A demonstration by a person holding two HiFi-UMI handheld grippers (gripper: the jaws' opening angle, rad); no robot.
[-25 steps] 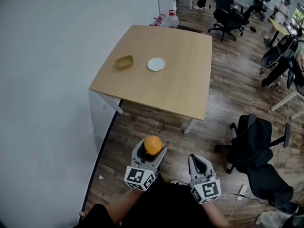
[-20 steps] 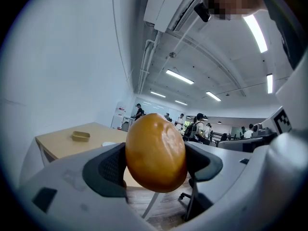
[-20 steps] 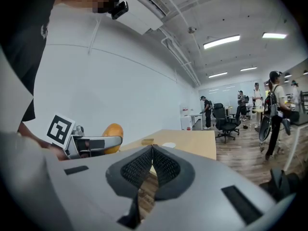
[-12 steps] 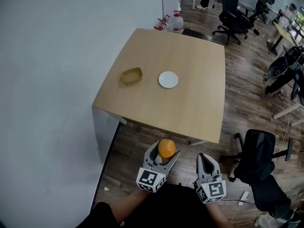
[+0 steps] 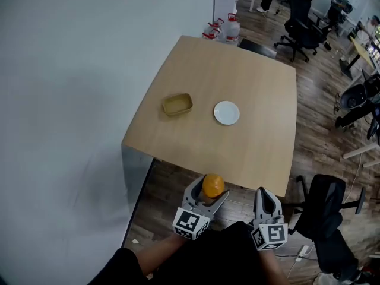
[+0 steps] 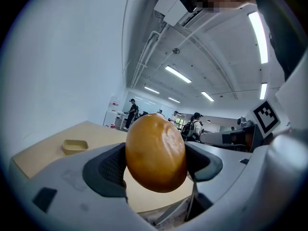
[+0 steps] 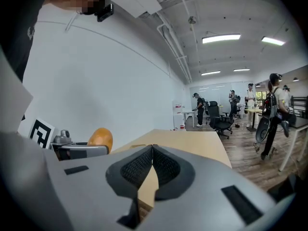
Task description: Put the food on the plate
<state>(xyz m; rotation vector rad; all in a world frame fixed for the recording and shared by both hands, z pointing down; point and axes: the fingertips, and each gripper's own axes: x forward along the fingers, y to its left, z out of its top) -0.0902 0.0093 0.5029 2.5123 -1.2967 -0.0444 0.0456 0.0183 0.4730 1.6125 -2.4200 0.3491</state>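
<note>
— How is the left gripper [image 5: 209, 190] held?
— Low in front of the body, with its jaws pointed forward. They are pressed against both sides of a round orange food item [image 6: 156, 152], which is gripped between the pads.
— And the right gripper [image 5: 266, 193]?
— It is carried just beside the left one, at about the same height, with its jaws closed pad to pad.
— The arms?
— The left forearm [image 5: 157, 249] is seen bare behind its marker cube and drawn in close to the torso.
</note>
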